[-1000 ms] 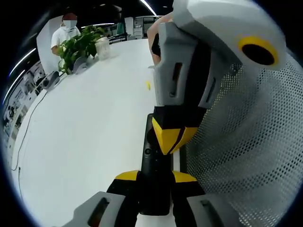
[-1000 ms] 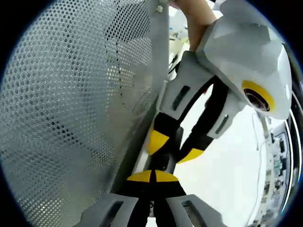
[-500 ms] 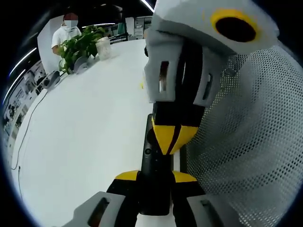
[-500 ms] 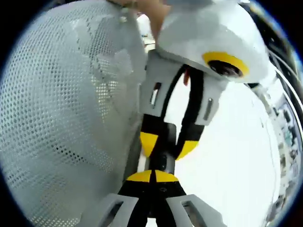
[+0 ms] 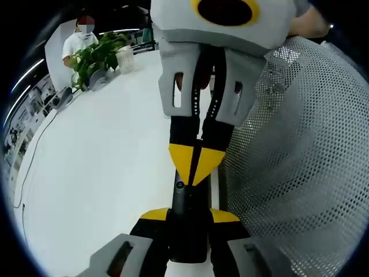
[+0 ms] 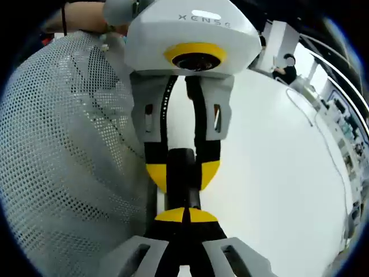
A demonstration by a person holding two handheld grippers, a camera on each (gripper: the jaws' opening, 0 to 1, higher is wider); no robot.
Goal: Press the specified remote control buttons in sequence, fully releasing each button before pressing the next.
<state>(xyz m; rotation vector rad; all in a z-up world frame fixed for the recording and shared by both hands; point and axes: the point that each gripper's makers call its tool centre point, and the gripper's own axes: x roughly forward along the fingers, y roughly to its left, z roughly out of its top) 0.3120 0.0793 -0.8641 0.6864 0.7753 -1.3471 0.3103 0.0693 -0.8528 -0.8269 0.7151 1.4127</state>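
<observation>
Two grippers meet over one black remote control (image 5: 185, 213) on the white counter (image 5: 104, 173). A white vase (image 5: 125, 58) stands far off on the counter, and a green plant (image 5: 98, 55) stands by it, but I cannot tell if the plant sits in the vase.

In the left gripper view, the left gripper (image 5: 188, 216) has its jaws clamped on the near end of the remote, one yellow tip on each side. The right gripper (image 5: 195, 164) comes down from above with its yellow tips pressed together into a point. That point rests on top of the remote.

In the right gripper view, the right gripper (image 6: 184, 215) has its jaws together, and the left gripper (image 6: 183, 173) faces it, holding the remote (image 6: 183, 173) between its tips.

A big grey mesh thing (image 5: 300, 173) full of tiny holes sits right beside the remote and hides that side of the counter. A thin cable (image 5: 31, 156) lies along the far edge. A person (image 5: 79, 37) in white stands behind the plant.
</observation>
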